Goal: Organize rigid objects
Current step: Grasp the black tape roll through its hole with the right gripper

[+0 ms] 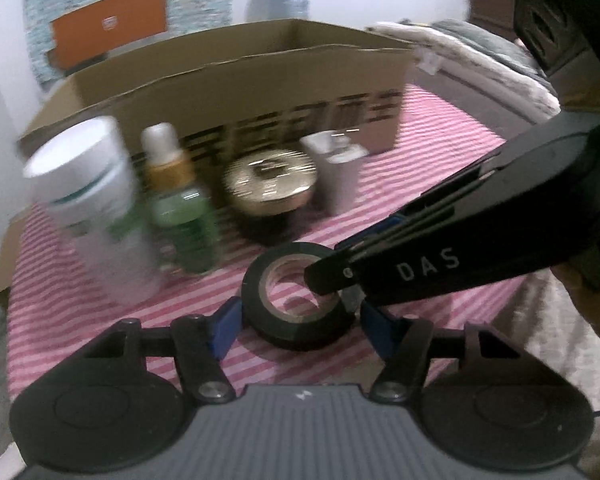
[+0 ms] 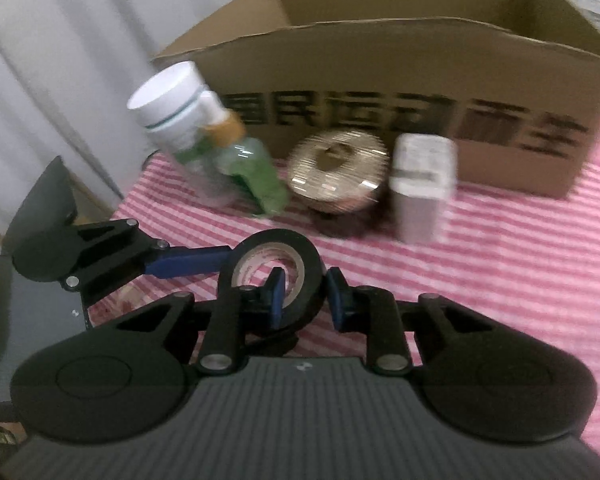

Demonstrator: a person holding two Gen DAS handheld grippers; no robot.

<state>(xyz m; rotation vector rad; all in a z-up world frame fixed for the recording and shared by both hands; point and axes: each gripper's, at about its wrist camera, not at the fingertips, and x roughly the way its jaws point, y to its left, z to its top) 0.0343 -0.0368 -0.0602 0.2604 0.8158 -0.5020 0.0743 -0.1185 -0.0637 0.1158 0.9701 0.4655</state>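
right gripper (image 2: 302,294): "DAS" on its side, clamped on the black tape roll (image 2: 272,268) wall
left gripper (image 1: 298,316): half open, straddling the roll
cardboard box (image 2: 380,64): print too blurry

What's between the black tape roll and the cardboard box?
A row of four items stands on the striped cloth between the tape roll and the cardboard box: white jar, green bottle, gold round tin, white container. The roll would have to go over them; the box top is open.

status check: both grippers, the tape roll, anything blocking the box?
Right gripper pinching the black tape roll wall, one finger through the core. Left gripper astride the roll, pads close, contact unclear. Bottles, gold tin lined before cardboard box.
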